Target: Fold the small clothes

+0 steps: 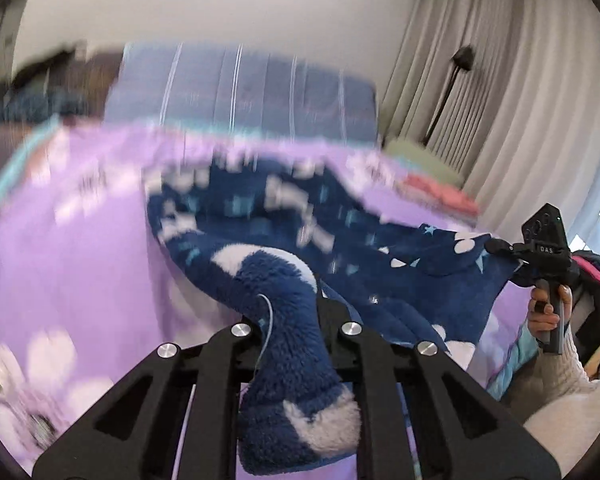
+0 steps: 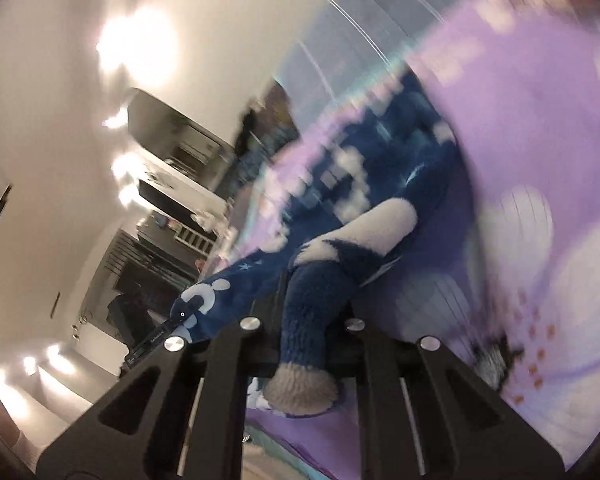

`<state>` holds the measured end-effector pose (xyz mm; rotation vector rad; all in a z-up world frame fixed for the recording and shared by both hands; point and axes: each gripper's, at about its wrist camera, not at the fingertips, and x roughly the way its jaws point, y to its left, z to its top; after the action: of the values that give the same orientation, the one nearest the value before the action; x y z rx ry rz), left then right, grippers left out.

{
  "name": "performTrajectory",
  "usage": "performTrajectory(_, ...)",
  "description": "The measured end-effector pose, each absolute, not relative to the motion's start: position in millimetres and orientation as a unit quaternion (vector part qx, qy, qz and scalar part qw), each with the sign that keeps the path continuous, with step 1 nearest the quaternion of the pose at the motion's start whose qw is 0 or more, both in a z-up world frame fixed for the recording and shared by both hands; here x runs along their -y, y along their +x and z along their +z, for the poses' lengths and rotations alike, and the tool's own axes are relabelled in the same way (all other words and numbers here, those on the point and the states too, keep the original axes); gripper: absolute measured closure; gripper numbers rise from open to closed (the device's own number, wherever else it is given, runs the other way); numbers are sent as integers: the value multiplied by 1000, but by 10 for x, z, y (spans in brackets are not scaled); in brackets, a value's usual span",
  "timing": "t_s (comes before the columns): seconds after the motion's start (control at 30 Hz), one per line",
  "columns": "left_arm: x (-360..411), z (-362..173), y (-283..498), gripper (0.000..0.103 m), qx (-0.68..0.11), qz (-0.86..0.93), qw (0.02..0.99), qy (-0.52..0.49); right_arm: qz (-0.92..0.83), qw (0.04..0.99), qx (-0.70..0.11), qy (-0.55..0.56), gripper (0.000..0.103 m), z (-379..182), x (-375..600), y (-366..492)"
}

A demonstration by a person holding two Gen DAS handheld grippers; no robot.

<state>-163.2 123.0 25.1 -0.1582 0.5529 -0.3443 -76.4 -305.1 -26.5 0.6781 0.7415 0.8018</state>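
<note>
A dark blue fleece garment (image 1: 284,216) with white and light blue shapes hangs stretched over the purple flowered bedspread (image 1: 72,240). My left gripper (image 1: 290,312) is shut on one fluffy corner of it, which bunches between the jaws. My right gripper (image 2: 304,312) is shut on another corner of the garment (image 2: 380,168). In the left wrist view the right gripper (image 1: 496,246) shows at the far right, hand-held, pinching the garment's edge. In the right wrist view the left gripper's tip (image 2: 176,318) grips the cloth at the left. Both views are motion-blurred.
A blue striped pillow or headboard (image 1: 240,88) lies beyond the bedspread. Pink and green folded cloth (image 1: 440,188) sits at the bed's far right by grey curtains (image 1: 520,92). Dark shelves and furniture (image 2: 172,208) stand along the wall in the right wrist view.
</note>
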Motion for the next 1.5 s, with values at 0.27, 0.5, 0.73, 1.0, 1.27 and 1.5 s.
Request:
performTrajectory(0.27, -1313, 1000, -2477, 90, -130, -171, 974, -77, 395, 873, -160, 235, 93, 735, 3257, -1806)
performTrajectory(0.5, -1423, 607, -1784, 88, -215, -138, 961, -107, 338, 888, -216, 225, 92, 452, 3279, -1423)
performTrajectory(0.73, -1558, 277, -677, 89, -287, -125, 941, -129, 276, 876, -295, 264, 92, -26, 3129, -299)
performTrajectory(1.0, -1696, -113, 650, 83, -351, -79, 928, -99, 216, 888, -349, 209, 90, -270, 2800, 1105)
performTrajectory(1.27, -1890, -933, 956, 81, -405, -84, 896, -163, 171, 867, -412, 220, 91, -1003, 2786, 1522)
performTrajectory(1.5, -1961, -616, 602, 56, -366, -94, 910, -171, 178, 886, -386, 187, 38, -690, 2856, 1228)
